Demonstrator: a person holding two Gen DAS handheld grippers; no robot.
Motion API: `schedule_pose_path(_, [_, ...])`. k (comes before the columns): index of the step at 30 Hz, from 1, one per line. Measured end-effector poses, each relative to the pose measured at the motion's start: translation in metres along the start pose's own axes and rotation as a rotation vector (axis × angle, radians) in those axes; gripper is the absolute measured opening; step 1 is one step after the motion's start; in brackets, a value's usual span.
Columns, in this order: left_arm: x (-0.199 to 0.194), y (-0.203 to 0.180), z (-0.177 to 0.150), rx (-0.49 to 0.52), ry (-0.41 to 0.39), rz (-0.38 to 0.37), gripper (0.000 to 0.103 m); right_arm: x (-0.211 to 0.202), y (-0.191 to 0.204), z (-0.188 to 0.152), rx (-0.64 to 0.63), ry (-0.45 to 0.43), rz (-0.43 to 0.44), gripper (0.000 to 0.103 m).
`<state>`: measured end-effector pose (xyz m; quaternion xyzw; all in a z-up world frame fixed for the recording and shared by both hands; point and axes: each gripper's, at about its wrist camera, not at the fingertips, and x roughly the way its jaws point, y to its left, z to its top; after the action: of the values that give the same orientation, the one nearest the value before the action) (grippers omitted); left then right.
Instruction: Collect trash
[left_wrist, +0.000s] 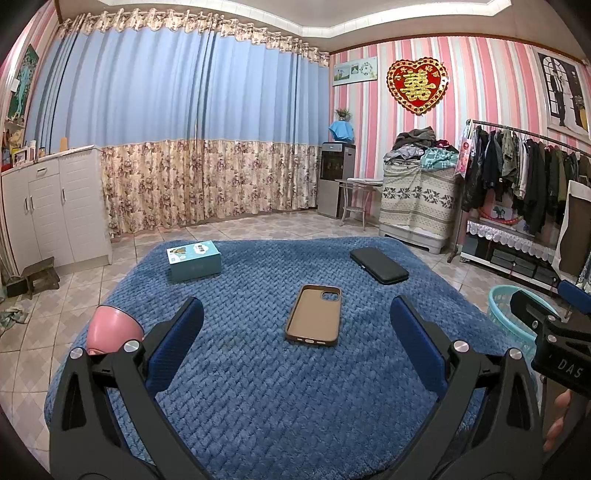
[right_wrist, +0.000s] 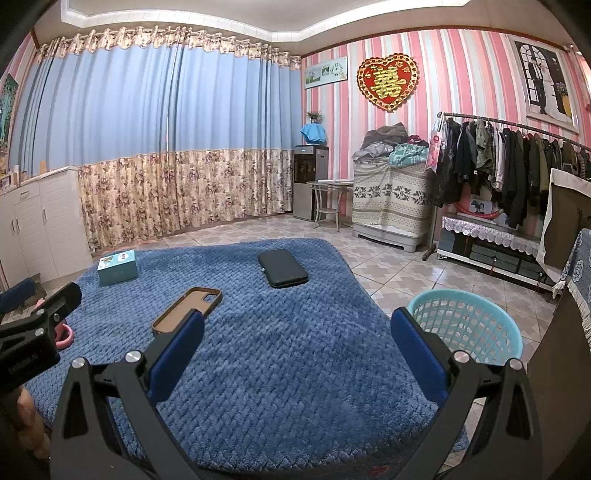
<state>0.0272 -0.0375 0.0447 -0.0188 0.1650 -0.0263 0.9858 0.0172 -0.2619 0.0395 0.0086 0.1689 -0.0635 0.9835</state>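
Two hand-held grippers, yours: left hand-held gripper (left_wrist: 295, 332) and right hand-held gripper (right_wrist: 297, 338), both spread wide, empty, over the blue rug (left_wrist: 258, 387). Phone case (left_wrist: 313, 314) lies mid-rug; teal box (left_wrist: 194, 260) and black pouch (left_wrist: 378, 265) lie near its far edge. Teal basket (right_wrist: 467, 325) stands just off its right edge; bare rug lies nearest you.

The room is evenly and brightly lit from a white cove strip along the ceiling (left_wrist: 369, 18), which is blown out to glare. Soft shadows are cast on the blue blanket (left_wrist: 258, 369) beside the phone case (left_wrist: 313, 319). Strong fisheye bending is seen at the edges, with black corners. Focus is held throughout; slight softness is noted at the rims of both views.
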Motion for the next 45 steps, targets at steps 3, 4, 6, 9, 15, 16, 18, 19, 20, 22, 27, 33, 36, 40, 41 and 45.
schedule_pose_path(3, [0.0002,0.0000,0.0000,0.001,-0.003,0.000,0.098,0.0000,-0.0005,-0.0001,0.004,0.000,0.000,0.099])
schedule_pose_path(4, [0.0001,0.0000,-0.0001,0.002,-0.002,0.000,0.098,0.0002,-0.0006,-0.0002,0.006,0.000,0.001,0.099])
schedule_pose_path(6, [-0.0001,-0.0003,0.0002,0.001,-0.006,0.002,0.098,0.0001,-0.0009,-0.0011,0.001,0.001,0.000,0.099])
schedule_pose_path(9, [0.0000,-0.0002,-0.0002,0.003,-0.005,0.001,0.098,-0.0009,-0.0014,-0.0001,0.001,0.000,-0.001,0.099])
schedule_pose_path(15, [-0.0001,-0.0005,-0.0002,0.003,-0.007,0.002,0.098,-0.0008,-0.0014,-0.0006,0.002,0.001,-0.001,0.099])
schedule_pose_path(16, [0.0001,-0.0004,-0.0003,0.003,-0.006,0.002,0.098,-0.0010,-0.0014,-0.0003,0.002,0.000,-0.001,0.099])
schedule_pose_path(18, [-0.0002,-0.0006,-0.0005,0.002,-0.005,0.000,0.098,-0.0008,-0.0015,-0.0005,0.001,0.000,-0.001,0.099])
schedule_pose_path(19, [0.0000,-0.0006,-0.0005,0.002,-0.004,0.000,0.098,-0.0010,-0.0016,-0.0004,0.002,-0.001,-0.001,0.099])
schedule_pose_path(20, [0.0000,-0.0007,-0.0005,0.003,-0.005,0.002,0.098,-0.0009,-0.0017,-0.0004,0.003,-0.001,0.000,0.099])
schedule_pose_path(22, [-0.0009,-0.0002,-0.0006,0.004,-0.005,0.000,0.098,-0.0011,-0.0015,0.0003,0.003,0.000,0.000,0.099])
schedule_pose_path(27, [-0.0010,-0.0002,-0.0004,0.004,-0.008,0.001,0.098,-0.0014,-0.0009,0.0012,0.003,0.000,0.000,0.099])
schedule_pose_path(33, [-0.0009,0.0004,-0.0004,0.004,-0.006,0.000,0.098,-0.0010,-0.0005,0.0010,0.002,0.000,-0.001,0.099])
schedule_pose_path(36, [-0.0010,0.0004,-0.0003,0.004,-0.007,0.000,0.098,-0.0010,-0.0005,0.0009,0.003,0.000,-0.001,0.099])
schedule_pose_path(40, [-0.0008,0.0008,-0.0002,0.005,-0.007,0.001,0.098,-0.0008,-0.0004,0.0010,0.003,0.001,0.000,0.099])
schedule_pose_path(41, [-0.0008,0.0014,-0.0002,0.005,-0.007,0.000,0.098,-0.0009,-0.0001,0.0014,0.002,0.002,0.000,0.099])
schedule_pose_path(45, [-0.0002,0.0032,0.0003,0.006,-0.009,0.002,0.098,-0.0012,0.0002,0.0020,0.001,0.000,0.000,0.099])
